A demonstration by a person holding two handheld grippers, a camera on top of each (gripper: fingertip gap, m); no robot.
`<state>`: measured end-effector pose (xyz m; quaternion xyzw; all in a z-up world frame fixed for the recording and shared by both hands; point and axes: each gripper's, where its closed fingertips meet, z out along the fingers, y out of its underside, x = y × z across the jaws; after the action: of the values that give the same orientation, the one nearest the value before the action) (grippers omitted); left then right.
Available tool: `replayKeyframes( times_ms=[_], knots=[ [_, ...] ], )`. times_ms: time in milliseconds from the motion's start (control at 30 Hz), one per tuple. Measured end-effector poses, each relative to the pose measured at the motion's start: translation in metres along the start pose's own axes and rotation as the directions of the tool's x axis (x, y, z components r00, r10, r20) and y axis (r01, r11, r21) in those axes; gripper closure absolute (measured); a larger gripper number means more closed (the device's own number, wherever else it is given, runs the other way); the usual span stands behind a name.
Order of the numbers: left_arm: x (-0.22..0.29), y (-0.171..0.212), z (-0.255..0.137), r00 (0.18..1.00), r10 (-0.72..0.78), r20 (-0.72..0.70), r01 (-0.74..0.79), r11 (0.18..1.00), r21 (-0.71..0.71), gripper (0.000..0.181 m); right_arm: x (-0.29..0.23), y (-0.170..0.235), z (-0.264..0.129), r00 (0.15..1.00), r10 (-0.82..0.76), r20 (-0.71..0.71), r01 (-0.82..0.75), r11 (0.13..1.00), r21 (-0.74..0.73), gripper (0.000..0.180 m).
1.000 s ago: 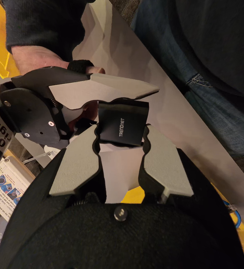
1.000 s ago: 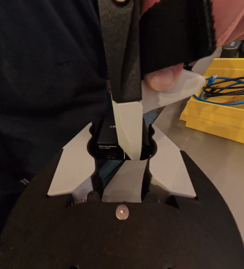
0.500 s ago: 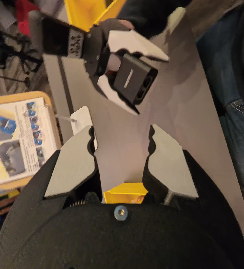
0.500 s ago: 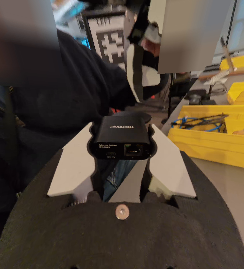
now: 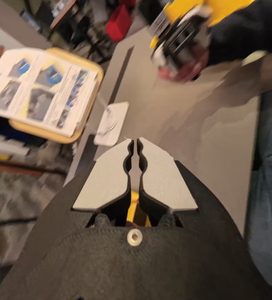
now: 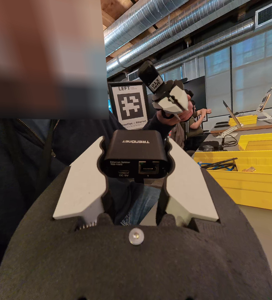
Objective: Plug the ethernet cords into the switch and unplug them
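The yellow bin (image 6: 245, 183) is sitting on the counter (image 6: 261, 243), holding the blue ethernet cords (image 6: 216, 166). Left of the bin, the right tool (image 6: 136, 159) is clamping the black switch (image 6: 135, 152), ports unoccupied. Above the switch, the left tool (image 6: 179, 103) is hanging closed, empty. Judged step: cord pickup; the left tool needs opening over the bin.

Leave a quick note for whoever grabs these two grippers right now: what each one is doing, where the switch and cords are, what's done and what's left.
Right gripper: shut on the black switch, held in the air with its port side facing the camera.
Left gripper: shut, holding nothing, raised off to the side above the grey table.
Cords: blue and black, lying in the yellow bin on the table.
Done: switch picked up. No cord is in the port that shows.
Left: fetch a cord from the bin, plug it in, repeat, then unplug them.
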<state>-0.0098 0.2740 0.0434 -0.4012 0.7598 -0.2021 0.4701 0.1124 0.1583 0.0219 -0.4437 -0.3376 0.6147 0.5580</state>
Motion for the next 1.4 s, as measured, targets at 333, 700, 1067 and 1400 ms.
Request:
replayKeyframes(
  times_ms=[333,700,1067,1400],
  knots=[
    [-0.040,0.122,-0.054,0.946,-0.169,0.275,0.255,0.914,-0.317,0.146,0.002,0.007,-0.007,0.997,-0.032,-0.064,0.030,0.999,-0.034,0.107],
    [0.033,0.213,-0.049,0.980,-0.191,0.063,0.192,0.793,-0.578,0.126,0.011,0.025,-0.015,0.992,-0.028,-0.119,0.019,0.997,-0.069,0.107],
    [0.013,0.189,0.029,0.917,-0.329,0.228,0.399,0.783,-0.476,0.150,0.013,0.035,-0.018,0.990,-0.030,-0.139,0.018,0.996,-0.085,0.107],
    [0.019,0.218,0.067,0.510,-0.851,0.124,0.810,0.428,-0.400,0.161,0.010,0.031,-0.024,0.989,-0.046,-0.139,0.039,0.998,-0.053,0.107]
  ],
)
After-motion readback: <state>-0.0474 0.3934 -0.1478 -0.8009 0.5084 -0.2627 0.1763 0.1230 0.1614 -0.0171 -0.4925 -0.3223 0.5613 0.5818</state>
